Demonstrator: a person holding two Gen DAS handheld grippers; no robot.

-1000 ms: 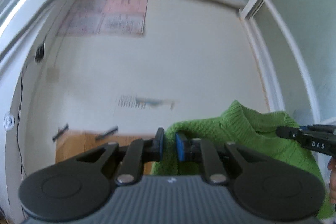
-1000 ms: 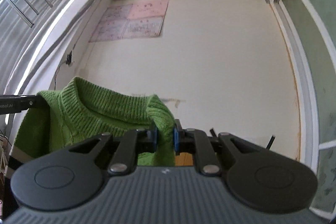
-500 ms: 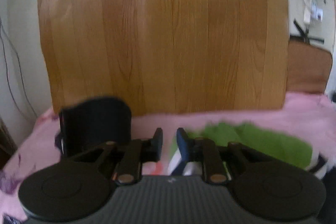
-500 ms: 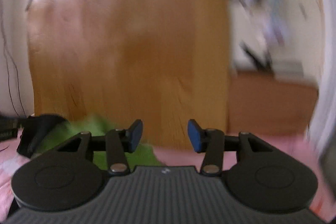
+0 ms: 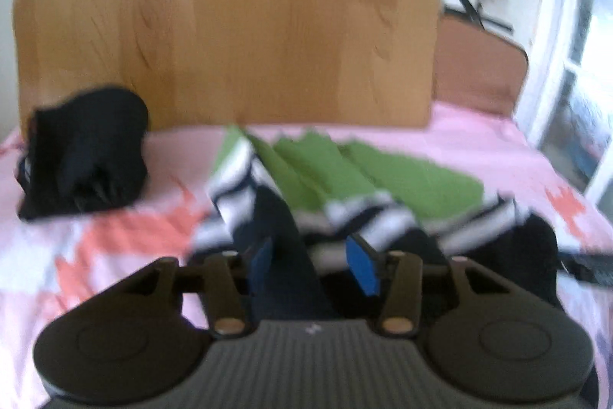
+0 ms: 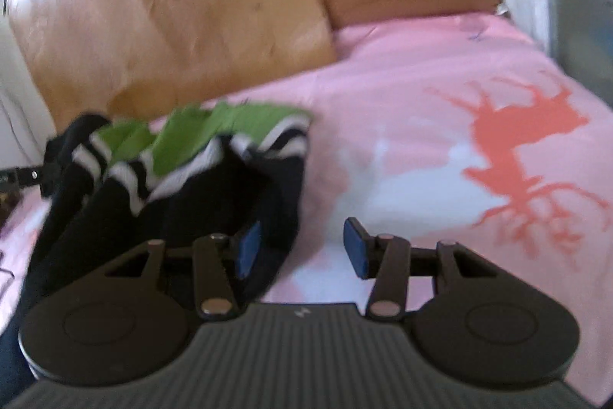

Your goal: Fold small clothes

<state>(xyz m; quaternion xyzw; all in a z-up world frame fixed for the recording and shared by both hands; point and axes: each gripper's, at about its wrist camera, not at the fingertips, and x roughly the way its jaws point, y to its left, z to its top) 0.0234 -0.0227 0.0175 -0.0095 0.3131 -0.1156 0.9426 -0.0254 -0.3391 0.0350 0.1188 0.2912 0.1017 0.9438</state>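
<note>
Sweater (image 5: 345, 175) lies crumpled on bed (image 5: 479, 144), green knit top, white and dark stripes, dark lower part. Left hand-held gripper (image 5: 310, 257): jaws opening, dark sweater fold between blue pads, no visible pinch. Right hand-held gripper (image 6: 299, 248): jaws closing, released; sweater edge beside left pad, pink sheet between pads. Black folded garment (image 5: 84, 156) lies left of sweater, against wooden headboard (image 5: 230, 18). No writing legible; pictures blurred.
</note>
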